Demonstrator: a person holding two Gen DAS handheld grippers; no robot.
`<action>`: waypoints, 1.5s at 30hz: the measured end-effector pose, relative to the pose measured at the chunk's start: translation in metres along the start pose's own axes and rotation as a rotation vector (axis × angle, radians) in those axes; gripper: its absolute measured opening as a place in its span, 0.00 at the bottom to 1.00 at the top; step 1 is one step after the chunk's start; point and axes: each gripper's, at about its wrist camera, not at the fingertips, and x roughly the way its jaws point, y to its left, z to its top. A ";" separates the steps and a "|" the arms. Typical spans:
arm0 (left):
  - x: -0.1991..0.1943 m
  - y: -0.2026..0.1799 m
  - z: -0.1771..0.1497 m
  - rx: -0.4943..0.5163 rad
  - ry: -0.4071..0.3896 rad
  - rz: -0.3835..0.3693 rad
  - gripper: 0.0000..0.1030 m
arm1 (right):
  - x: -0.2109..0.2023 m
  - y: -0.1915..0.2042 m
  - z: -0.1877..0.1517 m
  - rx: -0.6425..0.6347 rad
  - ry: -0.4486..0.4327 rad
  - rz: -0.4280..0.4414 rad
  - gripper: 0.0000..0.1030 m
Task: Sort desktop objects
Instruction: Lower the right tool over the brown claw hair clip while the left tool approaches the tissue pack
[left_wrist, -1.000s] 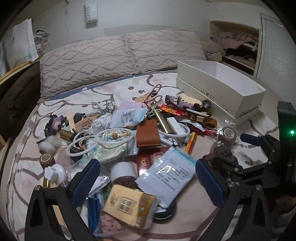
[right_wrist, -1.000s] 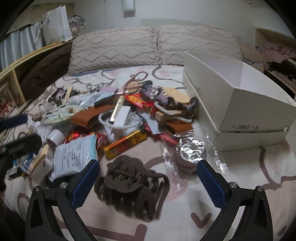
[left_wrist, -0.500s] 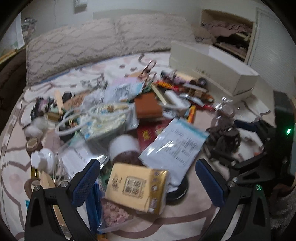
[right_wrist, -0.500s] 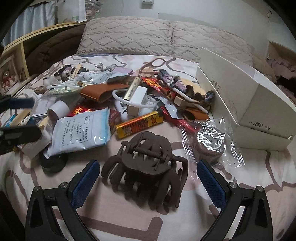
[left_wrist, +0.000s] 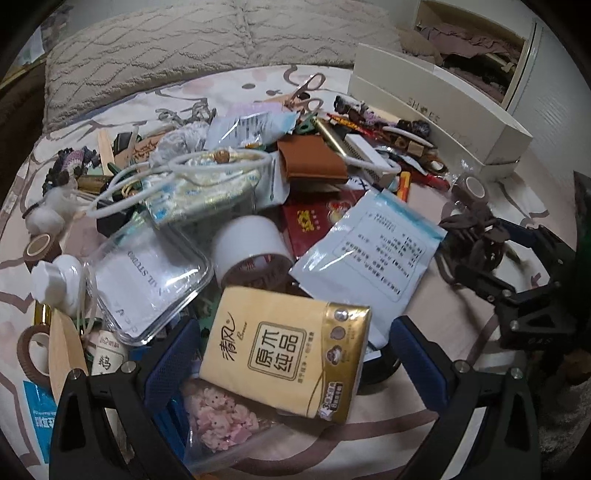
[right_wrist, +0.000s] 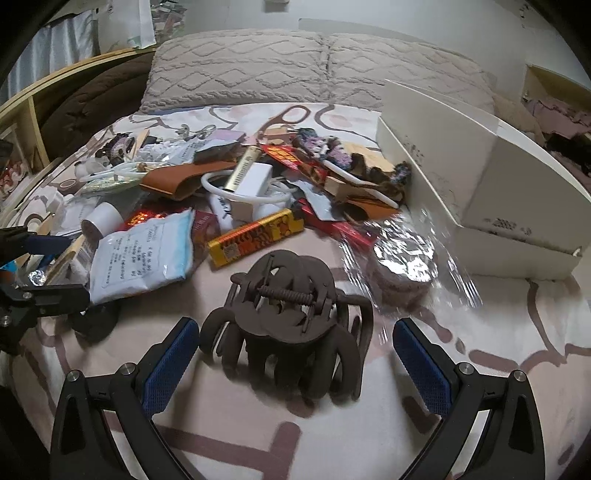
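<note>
A heap of small items covers the bed. In the left wrist view a yellow tissue pack (left_wrist: 284, 347) lies between the blue pads of my open left gripper (left_wrist: 291, 362), not gripped. A white zip bag (left_wrist: 369, 251) and a white tape roll (left_wrist: 251, 243) lie just beyond it. In the right wrist view a dark brown hair claw clip (right_wrist: 291, 314) sits on the sheet between the pads of my open right gripper (right_wrist: 295, 362), untouched. My right gripper (left_wrist: 517, 266) also shows at the right of the left wrist view, around the claw clip (left_wrist: 476, 236).
A white shoe box (right_wrist: 480, 177) stands open at the right, with its other half (left_wrist: 436, 99) seen past the heap. A wrapped brown tape roll (right_wrist: 402, 266) lies beside the clip. A yellow bar (right_wrist: 255, 236), brown wallet (left_wrist: 310, 162), clear case (left_wrist: 147, 273) and pillows (right_wrist: 314, 66) are nearby.
Both grippers have dropped lower and moved forward. The tissue pack now sits between the left pads and the claw clip between the right pads. Neither has been gripped.
</note>
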 end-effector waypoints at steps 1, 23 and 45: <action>0.000 0.000 0.000 -0.003 0.001 -0.002 1.00 | -0.001 -0.003 -0.001 0.007 0.000 0.000 1.00; 0.004 0.003 -0.010 -0.158 -0.011 0.008 1.00 | 0.000 -0.028 -0.015 0.115 -0.018 0.040 1.00; -0.004 0.011 -0.012 -0.210 -0.021 -0.048 1.00 | -0.005 -0.024 -0.015 0.272 -0.061 0.056 1.00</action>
